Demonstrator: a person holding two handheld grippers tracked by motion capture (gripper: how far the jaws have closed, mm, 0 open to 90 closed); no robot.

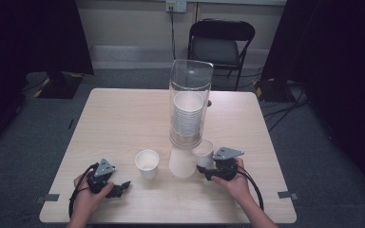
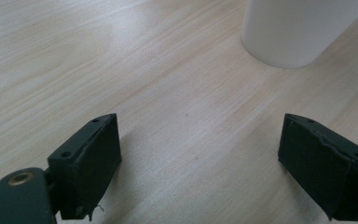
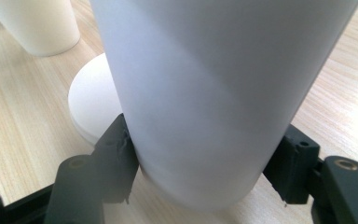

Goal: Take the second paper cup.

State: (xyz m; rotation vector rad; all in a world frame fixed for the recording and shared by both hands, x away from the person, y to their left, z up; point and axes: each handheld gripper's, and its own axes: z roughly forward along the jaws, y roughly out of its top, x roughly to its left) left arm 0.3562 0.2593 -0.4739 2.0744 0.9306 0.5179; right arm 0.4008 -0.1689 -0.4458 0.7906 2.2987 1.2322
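Pale wood table (image 1: 123,114) sits on grey carpet, with a folding chair (image 1: 221,40) beyond its far edge; your right gripper (image 1: 203,167) has a white paper cup (image 1: 203,153) pinched between its jaws, low on the cup's wall, just right of the dispenser's white base (image 1: 182,164); above that base rises the clear tube (image 1: 190,102) holding a stack of cups (image 1: 188,114); another cup (image 1: 148,163) stands upright, left of the base; your left gripper (image 1: 123,186) rests near the front edge, jaws spread wide around bare wood.
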